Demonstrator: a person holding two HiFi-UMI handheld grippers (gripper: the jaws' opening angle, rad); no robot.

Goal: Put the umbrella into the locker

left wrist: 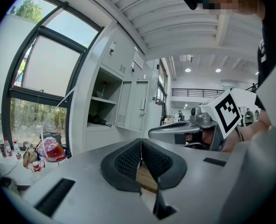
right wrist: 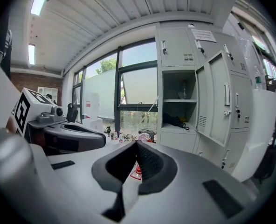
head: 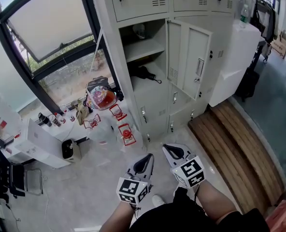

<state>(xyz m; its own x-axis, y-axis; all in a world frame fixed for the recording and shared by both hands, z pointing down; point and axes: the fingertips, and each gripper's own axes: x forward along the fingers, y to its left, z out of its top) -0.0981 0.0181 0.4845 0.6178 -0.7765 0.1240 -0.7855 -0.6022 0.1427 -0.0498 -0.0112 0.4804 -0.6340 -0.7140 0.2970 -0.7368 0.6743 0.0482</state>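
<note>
The black folded umbrella (head: pixel 145 73) lies on the lower shelf of the open grey locker (head: pixel 148 52), whose door (head: pixel 189 59) stands swung out to the right. It also shows as a dark shape on that shelf in the left gripper view (left wrist: pixel 99 121) and in the right gripper view (right wrist: pixel 175 121). Both grippers hang low in front of the person, well back from the locker and side by side. My left gripper (head: pixel 145 159) (left wrist: pixel 141 149) is shut with nothing in it. My right gripper (head: pixel 171 149) (right wrist: pixel 136 149) is shut and empty too.
Left of the locker, on the floor, stand red wire stands (head: pixel 126 133), a bag with red contents (head: pixel 101 96) and small bottles (head: pixel 51 119). A tilted window frame (head: pixel 46 28) leans at the left. A wooden platform (head: pixel 235 139) and a white cabinet (head: pixel 237 62) lie to the right.
</note>
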